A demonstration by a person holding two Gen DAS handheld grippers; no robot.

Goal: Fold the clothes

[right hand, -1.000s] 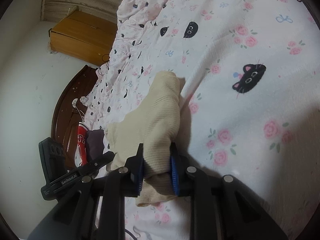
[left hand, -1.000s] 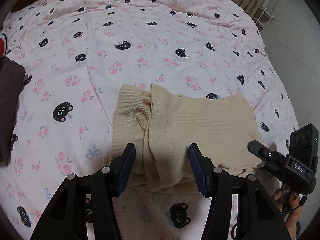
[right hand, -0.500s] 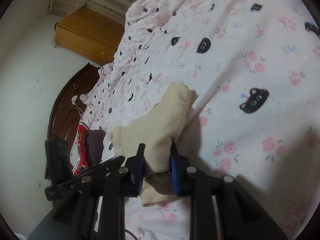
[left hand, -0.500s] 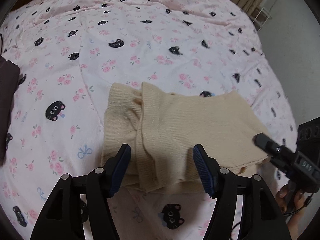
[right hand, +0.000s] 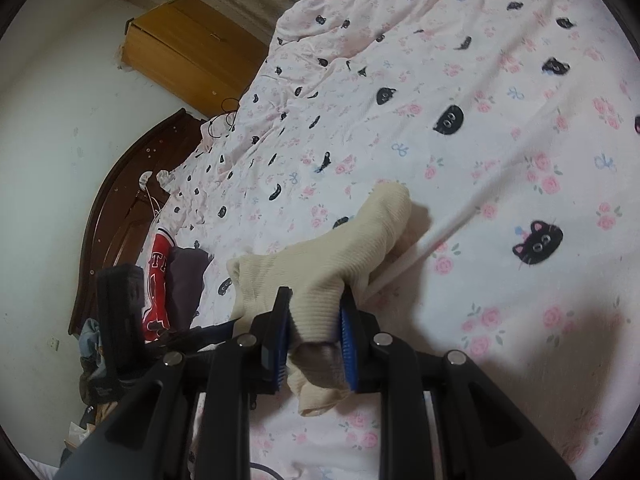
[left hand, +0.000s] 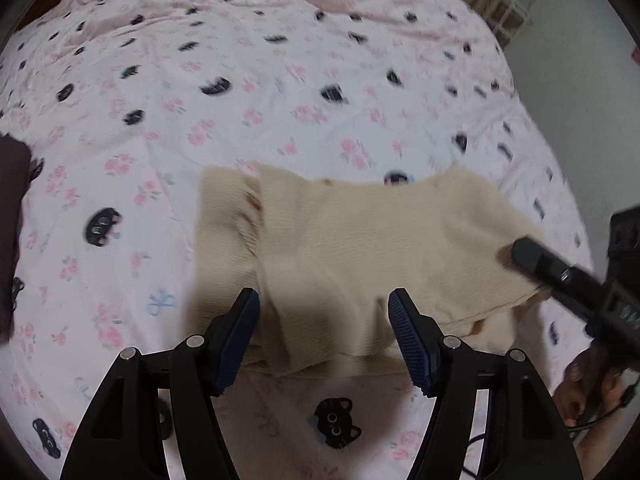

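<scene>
A beige ribbed garment (left hand: 352, 252) lies partly folded on the pink cat-print bedsheet (left hand: 240, 80). My left gripper (left hand: 324, 320) is open and hovers over the garment's near edge, holding nothing. My right gripper (right hand: 314, 324) is shut on the garment's right end (right hand: 320, 284) and lifts it off the bed; in the left wrist view the right gripper (left hand: 532, 256) reaches in from the right over that end.
A dark folded garment (left hand: 10, 200) lies at the bed's left edge. In the right wrist view a red garment (right hand: 158, 280) and a grey one (right hand: 186, 280) lie by the dark wooden headboard (right hand: 120, 208). A wooden cabinet (right hand: 192, 52) stands behind.
My left gripper has drawn back and up from the garment, still open. My right gripper has lifted the garment's end higher and kept its hold.
</scene>
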